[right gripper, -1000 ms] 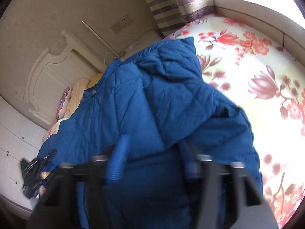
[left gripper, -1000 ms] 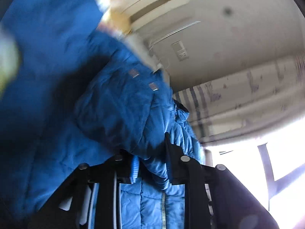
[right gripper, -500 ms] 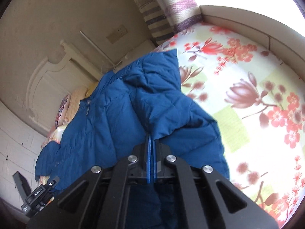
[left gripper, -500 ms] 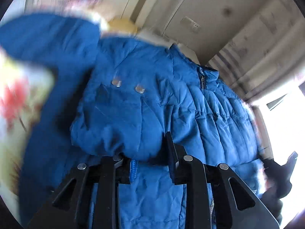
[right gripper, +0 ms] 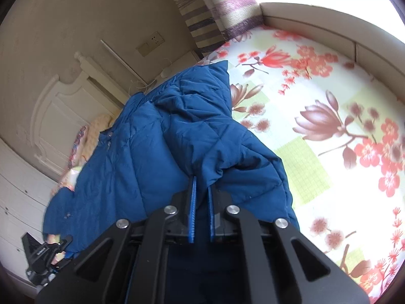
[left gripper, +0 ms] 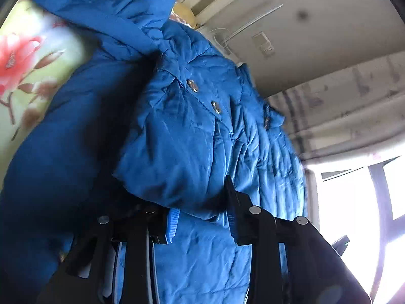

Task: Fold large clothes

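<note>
A large blue puffer jacket (right gripper: 141, 157) lies spread on a bed, its hood toward the floral sheet (right gripper: 316, 96). My right gripper (right gripper: 201, 185) is shut on a fold of the jacket near its lower edge, pads almost together with fabric pinched between. In the left wrist view the jacket (left gripper: 189, 136) fills the frame, two snap buttons showing. The left gripper (left gripper: 200, 202) has its jaws opening; a puffy fold hangs between the fingers and the blue pads stand clear of it. That left gripper (right gripper: 43, 250) also shows at the jacket's far edge, a hand on it.
A white headboard (right gripper: 55, 106) and a pillow (right gripper: 100, 124) lie beyond the jacket. A striped curtain (right gripper: 227, 15) hangs at the bed's far corner beside a low padded wall (right gripper: 329, 22). A bright window (left gripper: 367, 202) sits to the right in the left wrist view.
The right jaws went from wide apart to shut on the jacket's fold. The left jaws have spread wider, and the left view has swung across the jacket.
</note>
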`<state>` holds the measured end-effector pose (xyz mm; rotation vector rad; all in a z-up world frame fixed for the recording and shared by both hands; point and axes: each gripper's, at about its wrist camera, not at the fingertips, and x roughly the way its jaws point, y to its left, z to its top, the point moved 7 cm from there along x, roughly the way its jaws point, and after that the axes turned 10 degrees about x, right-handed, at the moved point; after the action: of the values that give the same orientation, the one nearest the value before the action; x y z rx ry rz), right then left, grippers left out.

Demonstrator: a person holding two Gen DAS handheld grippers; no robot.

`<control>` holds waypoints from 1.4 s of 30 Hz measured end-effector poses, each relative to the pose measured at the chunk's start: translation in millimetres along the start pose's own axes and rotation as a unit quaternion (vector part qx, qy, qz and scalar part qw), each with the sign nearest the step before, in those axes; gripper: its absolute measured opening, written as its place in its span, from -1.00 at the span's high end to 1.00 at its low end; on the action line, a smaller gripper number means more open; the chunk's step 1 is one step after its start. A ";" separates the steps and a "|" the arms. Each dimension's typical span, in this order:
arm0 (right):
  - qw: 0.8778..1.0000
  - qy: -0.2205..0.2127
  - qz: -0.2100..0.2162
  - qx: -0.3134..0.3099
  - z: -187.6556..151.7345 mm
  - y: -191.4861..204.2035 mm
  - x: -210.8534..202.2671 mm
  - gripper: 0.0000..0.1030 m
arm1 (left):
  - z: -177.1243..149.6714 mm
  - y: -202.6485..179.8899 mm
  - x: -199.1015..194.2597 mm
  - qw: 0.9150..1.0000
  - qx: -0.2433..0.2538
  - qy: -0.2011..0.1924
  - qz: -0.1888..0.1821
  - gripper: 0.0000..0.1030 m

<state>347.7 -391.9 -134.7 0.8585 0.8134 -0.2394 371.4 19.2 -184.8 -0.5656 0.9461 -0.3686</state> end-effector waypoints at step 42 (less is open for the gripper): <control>0.977 -0.044 -0.116 -0.175 102.6 90.0 55.1 0.22 | 25.1 -37.3 51.0 0.921 0.299 -0.008 0.249 -0.91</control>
<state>485.1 -403.7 -83.2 0.4186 0.8418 -0.3271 418.1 -30.2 -184.2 0.2358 0.8688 -0.1726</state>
